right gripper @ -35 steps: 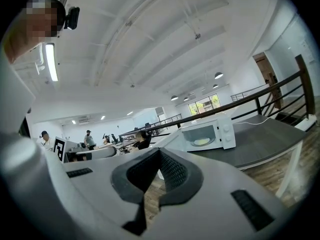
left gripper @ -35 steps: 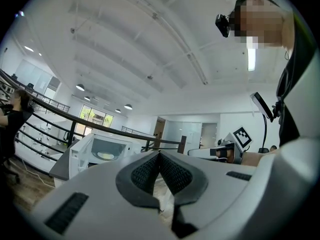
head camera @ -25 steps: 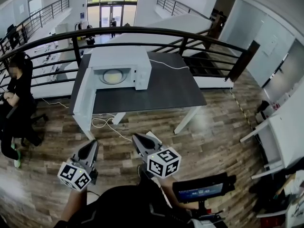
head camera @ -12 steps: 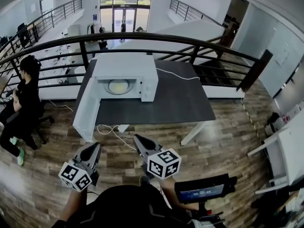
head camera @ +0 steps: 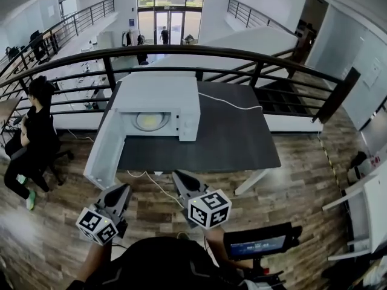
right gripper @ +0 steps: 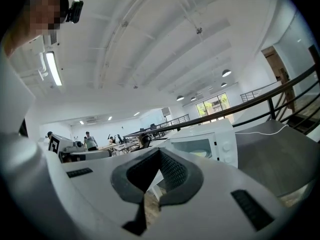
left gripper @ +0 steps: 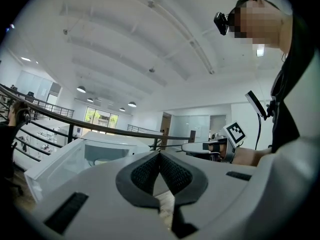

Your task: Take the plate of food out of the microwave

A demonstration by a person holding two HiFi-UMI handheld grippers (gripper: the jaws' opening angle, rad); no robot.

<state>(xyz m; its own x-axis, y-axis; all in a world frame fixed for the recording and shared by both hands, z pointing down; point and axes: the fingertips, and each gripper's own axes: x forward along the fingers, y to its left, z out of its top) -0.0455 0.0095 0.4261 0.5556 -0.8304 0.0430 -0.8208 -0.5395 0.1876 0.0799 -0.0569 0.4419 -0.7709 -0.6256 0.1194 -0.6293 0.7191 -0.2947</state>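
Observation:
A white microwave [head camera: 158, 104] stands on the dark table [head camera: 224, 138], its door [head camera: 106, 153] swung wide open to the left. Inside sits the plate of food [head camera: 151, 121], pale yellow. Both grippers hang in front of the table's near edge, well short of the microwave. My left gripper [head camera: 123, 189] is shut and empty; in its own view the tips [left gripper: 160, 153] meet below the microwave [left gripper: 100, 151]. My right gripper [head camera: 178, 176] is likewise shut with nothing held; its tips [right gripper: 160, 151] point left of the microwave [right gripper: 205, 144], where the plate [right gripper: 201, 154] shows through the opening.
A black railing [head camera: 199, 52] runs behind the table. A person [head camera: 33, 132] sits at the left. A white cable [head camera: 227, 101] crosses the tabletop, and another cable [head camera: 151, 183] lies on the wood floor. A small screen [head camera: 257, 243] sits at lower right.
The table and microwave have drawn nearer and lower in the head view. Both grippers stay shut and keep their place in the frame.

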